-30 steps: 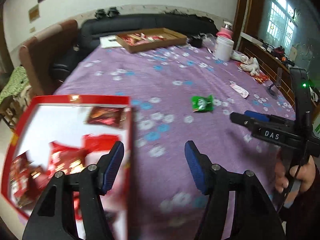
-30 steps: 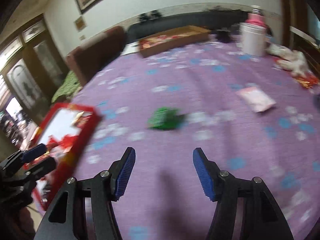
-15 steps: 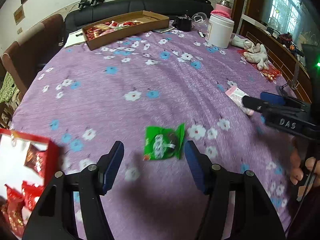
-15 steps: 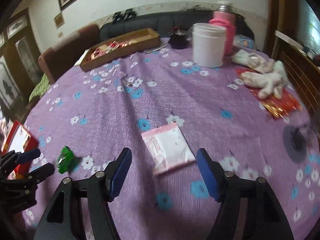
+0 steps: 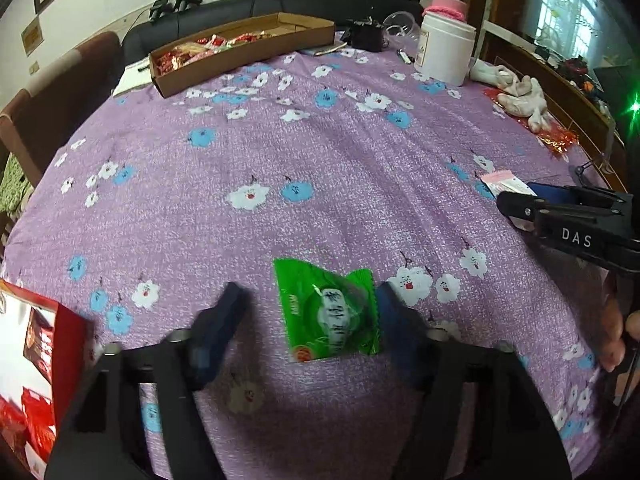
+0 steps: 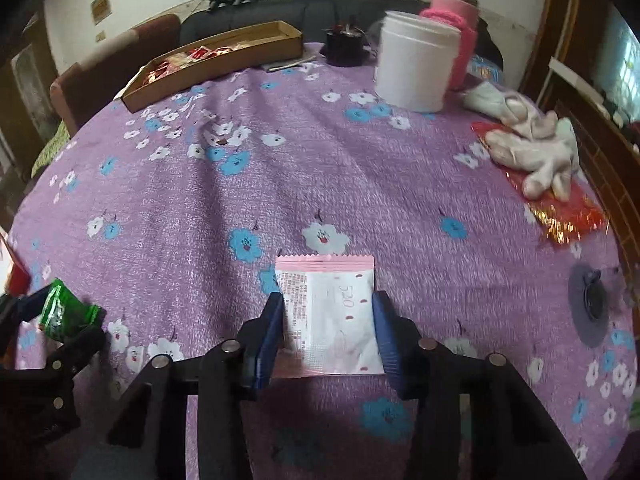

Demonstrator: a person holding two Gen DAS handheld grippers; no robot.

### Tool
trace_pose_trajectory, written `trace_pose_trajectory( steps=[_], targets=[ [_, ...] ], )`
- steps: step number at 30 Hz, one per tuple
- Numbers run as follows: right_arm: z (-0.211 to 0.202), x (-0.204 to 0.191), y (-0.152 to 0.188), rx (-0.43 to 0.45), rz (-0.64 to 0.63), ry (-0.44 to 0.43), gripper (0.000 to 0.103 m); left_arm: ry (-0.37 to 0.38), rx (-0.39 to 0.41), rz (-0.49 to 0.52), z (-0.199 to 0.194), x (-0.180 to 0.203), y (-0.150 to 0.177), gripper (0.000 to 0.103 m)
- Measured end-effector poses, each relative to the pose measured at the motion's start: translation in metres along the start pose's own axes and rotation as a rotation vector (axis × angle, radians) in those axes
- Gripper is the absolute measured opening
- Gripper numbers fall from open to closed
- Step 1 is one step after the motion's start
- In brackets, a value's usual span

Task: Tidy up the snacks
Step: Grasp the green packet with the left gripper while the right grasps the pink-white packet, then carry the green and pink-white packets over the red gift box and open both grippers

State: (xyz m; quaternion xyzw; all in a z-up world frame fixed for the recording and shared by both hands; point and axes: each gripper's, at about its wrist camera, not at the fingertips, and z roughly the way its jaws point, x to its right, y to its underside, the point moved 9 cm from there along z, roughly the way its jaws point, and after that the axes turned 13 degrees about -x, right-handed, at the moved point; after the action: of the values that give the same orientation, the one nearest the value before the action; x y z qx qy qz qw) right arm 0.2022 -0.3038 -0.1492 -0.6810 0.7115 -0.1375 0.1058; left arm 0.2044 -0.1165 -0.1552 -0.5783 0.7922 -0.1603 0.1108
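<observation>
Purple flowered cloth (image 5: 320, 152) covers the worktop. From the left wrist, the left gripper (image 5: 312, 306) has just been closing around a green snack packet (image 5: 328, 312) lying flat on the cloth; the right-hand finger touches its edge, the other stands clear, so nothing is gripped. A red box (image 5: 44, 364) of red packets sits at the lower left.

From the right wrist, the right gripper (image 6: 326, 316) has just been closing and its blue fingers (image 6: 270, 328) now press both edges of a pink-and-white packet (image 6: 330, 320) on the cloth. A cardboard tray (image 6: 216, 64) sits far back.
</observation>
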Motion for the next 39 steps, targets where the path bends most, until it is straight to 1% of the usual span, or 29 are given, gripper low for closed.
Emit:
trace_pose_trajectory(
  steps=[1,2,4,7,10,11,15,17,19,22,27,28,30,31,32,34,35,39],
  targets=[
    [-0.001,0.000,0.002,-0.005,-0.002,0.003,0.044,0.005,-0.003,-0.001,-0.002,-0.002,0.001,0.043],
    [-0.003,-0.001,0.008,-0.015,0.002,0.000,0.043,0.008,-0.009,-0.002,-0.004,-0.006,0.002,0.034],
    [-0.005,-0.001,0.014,-0.033,0.013,-0.027,0.043,0.033,-0.023,-0.006,-0.007,-0.010,0.007,0.030],
    [-0.013,-0.009,0.037,-0.060,0.007,-0.075,0.043,0.030,-0.026,0.002,-0.013,-0.014,0.022,0.024],
    [-0.022,-0.023,0.060,-0.075,-0.023,-0.079,0.043,0.033,-0.026,0.021,-0.022,-0.012,0.043,0.024],
    [-0.027,-0.032,0.073,-0.082,-0.036,-0.102,0.043,0.038,-0.028,0.028,-0.025,-0.011,0.052,0.024],
    [-0.038,-0.059,0.106,-0.092,-0.084,-0.136,0.042,0.044,-0.027,0.062,-0.039,-0.005,0.085,0.024],
    [-0.044,-0.074,0.123,-0.092,-0.108,-0.131,0.042,0.062,-0.028,0.079,-0.046,0.001,0.103,0.024],
    [-0.051,-0.091,0.140,-0.096,-0.125,-0.166,0.042,0.074,-0.027,0.095,-0.053,0.006,0.119,0.025],
    [-0.059,-0.110,0.160,-0.091,-0.151,-0.177,0.042,0.085,-0.022,0.123,-0.063,0.014,0.142,0.025],
    [-0.071,-0.139,0.194,-0.099,-0.167,-0.226,0.042,0.132,-0.020,0.163,-0.076,0.024,0.170,0.025],
    [-0.074,-0.145,0.201,-0.105,-0.175,-0.231,0.042,0.141,-0.021,0.172,-0.078,0.025,0.176,0.023],
    [-0.076,-0.151,0.207,-0.119,-0.177,-0.229,0.042,0.157,-0.021,0.173,-0.081,0.022,0.182,0.023],
    [-0.077,-0.155,0.208,-0.132,-0.174,-0.250,0.042,0.182,-0.028,0.167,-0.083,0.020,0.184,0.024],
    [-0.079,-0.161,0.210,-0.156,-0.168,-0.302,0.042,0.200,-0.033,0.164,-0.084,0.017,0.186,0.024],
    [-0.081,-0.171,0.210,-0.184,-0.161,-0.370,0.042,0.228,-0.041,0.155,-0.087,0.010,0.188,0.024],
    [-0.084,-0.178,0.208,-0.188,-0.163,-0.386,0.042,0.235,-0.034,0.155,-0.090,0.006,0.188,0.024],
    [-0.098,-0.204,0.192,-0.156,-0.199,-0.392,0.042,0.214,0.013,0.127,-0.107,-0.026,0.181,0.024]
  ],
)
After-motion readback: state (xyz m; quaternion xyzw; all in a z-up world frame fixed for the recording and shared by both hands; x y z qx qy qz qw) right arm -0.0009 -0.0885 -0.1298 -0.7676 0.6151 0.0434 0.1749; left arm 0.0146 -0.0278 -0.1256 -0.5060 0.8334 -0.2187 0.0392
